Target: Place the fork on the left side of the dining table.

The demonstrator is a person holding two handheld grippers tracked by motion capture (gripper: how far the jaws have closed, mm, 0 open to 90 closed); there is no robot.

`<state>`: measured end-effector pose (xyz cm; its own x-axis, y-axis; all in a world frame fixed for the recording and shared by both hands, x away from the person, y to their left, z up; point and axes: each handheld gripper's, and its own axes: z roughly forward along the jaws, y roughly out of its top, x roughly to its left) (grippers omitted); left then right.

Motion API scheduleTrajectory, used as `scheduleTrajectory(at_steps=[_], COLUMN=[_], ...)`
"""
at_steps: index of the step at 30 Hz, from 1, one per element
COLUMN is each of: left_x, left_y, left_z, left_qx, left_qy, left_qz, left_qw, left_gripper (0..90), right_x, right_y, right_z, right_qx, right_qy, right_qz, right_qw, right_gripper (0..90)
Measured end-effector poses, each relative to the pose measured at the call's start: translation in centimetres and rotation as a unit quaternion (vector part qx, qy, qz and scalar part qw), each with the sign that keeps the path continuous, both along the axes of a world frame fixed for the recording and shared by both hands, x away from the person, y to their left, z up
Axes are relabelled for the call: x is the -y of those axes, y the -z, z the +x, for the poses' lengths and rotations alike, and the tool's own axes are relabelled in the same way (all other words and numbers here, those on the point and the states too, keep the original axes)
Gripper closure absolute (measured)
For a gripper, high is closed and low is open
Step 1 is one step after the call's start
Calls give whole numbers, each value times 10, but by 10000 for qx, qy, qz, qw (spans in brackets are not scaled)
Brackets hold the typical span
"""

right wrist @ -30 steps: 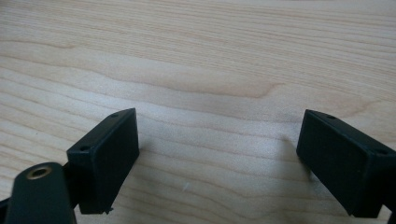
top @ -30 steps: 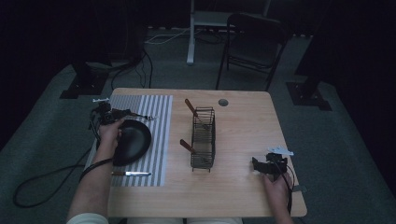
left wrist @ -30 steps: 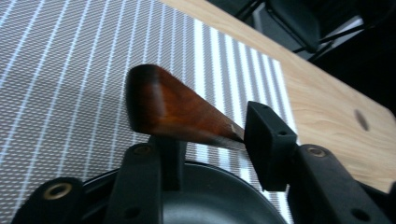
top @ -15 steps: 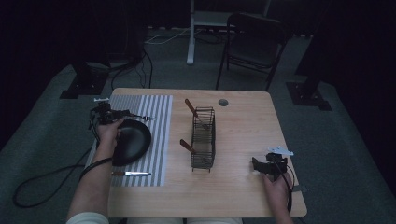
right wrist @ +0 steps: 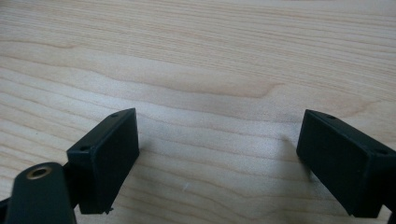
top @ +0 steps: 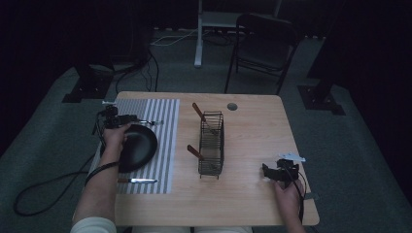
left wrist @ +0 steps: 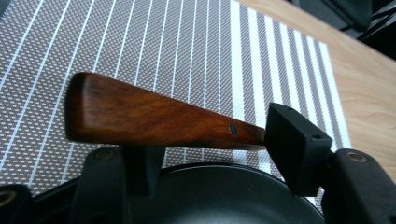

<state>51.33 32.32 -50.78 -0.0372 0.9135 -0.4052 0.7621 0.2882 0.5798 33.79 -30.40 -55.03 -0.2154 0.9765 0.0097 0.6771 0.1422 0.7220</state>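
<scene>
Left tongs (top: 127, 118), just opening, straddle a wooden handle (left wrist: 154, 114) over the black plate (top: 138, 145); wire rack (top: 212, 143) mid-tabletop (top: 252, 141); right tongs (right wrist: 215, 158) released.

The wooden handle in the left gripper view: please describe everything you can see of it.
The wooden handle is dark reddish-brown, smooth and glossy, with a blunt end and a small metal rivet. It lies nearly level between the jaws of the left hand-held gripper, which have just been opening. It hangs above the striped mat, beyond the black plate.
</scene>
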Motion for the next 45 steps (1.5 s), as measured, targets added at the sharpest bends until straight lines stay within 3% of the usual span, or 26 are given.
scheduleTrajectory(at_steps=[3,4,5,7,15,18,22,24,26,30,32,34,36,39,45], left_x=[1,8,12,17,19,17,14,13,13,13,15,17,19,20,20], left_y=[-1,-1,0,0,1,-1,-4,-5,-7,-10,-11,-12,-13,-13,-15], left_z=[1,5,6,6,7,8,7,6,4,-1,-5,-10,-14,-20,-34], left_qx=[-6,-329,-444,-409,-472,-609,-660,-625,-543,-351,-140,112,277,342,382], left_qy=[-2,126,179,198,168,12,-145,-176,-131,-148,-185,-152,3,98,172], left_qz=[30,505,813,1051,1057,1063,900,864,782,845,1055,1319,1306,1423,1424], left_qw=[10000,9981,9955,9934,9931,9925,9936,9941,9954,9957,9941,9911,9910,9892,9889], left_gripper=[382,382,288,269,270,269,262,199,196,164,164,164,164,164,164], right_x=[0,0,0,0,0,0,0,0,0,0,0,0,0,0,0], right_y=[0,0,0,0,0,0,0,0,0,0,0,0,0,0,0], right_z=[0,0,0,0,0,0,0,0,0,0,0,0,0,0,0], right_qx=[0,0,0,0,0,0,1,0,1,-1,1,0,0,-1,-1], right_qy=[-1,-1,-1,-1,0,0,-1,-1,0,0,0,-1,-1,0,0], right_qz=[-1,-1,0,0,0,0,-1,-1,0,-1,-1,-1,-1,-1,-1], right_qw=[10000,10000,10000,10000,10000,10000,10000,10000,10000,10000,10000,10000,10000,10000,10000], right_gripper=[126,126,126,126,126,126,126,126,126,126,126,126,126,126,126])
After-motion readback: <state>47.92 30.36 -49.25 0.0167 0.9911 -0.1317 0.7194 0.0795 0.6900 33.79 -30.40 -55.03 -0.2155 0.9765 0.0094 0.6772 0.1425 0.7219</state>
